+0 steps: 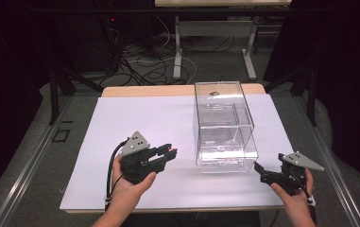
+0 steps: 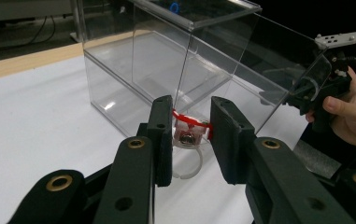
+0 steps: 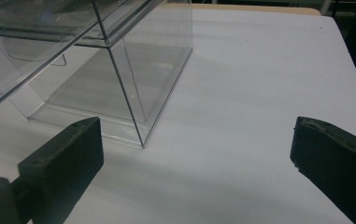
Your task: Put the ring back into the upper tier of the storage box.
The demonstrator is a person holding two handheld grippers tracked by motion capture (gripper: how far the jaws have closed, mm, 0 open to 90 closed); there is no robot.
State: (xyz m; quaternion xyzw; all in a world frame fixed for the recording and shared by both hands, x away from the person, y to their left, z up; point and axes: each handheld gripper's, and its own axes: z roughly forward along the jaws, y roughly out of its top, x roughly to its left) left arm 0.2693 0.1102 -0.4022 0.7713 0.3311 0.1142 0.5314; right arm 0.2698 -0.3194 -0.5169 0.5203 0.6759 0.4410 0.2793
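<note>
Your left tool [image 2: 190, 135] clamping small red-and-white plastic ring [image 2: 188, 135]; right tool [image 3: 194, 154] gaping apart, idling. Thin grip risking ring slipping near clear acrylic box [image 1: 222, 125].

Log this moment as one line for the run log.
left gripper: shut on toy ring, lifted | right gripper: open, empty, beside clear box | box: closed, on white table

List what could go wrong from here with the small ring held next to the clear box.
1. The left gripper pinches the ring only by its red-and-white top; it could twist or slip out onto the white table cover.
2. The clear box stands close ahead; its transparent walls are easy to bump.
3. The right gripper is open beside the box and may nudge it.
</note>
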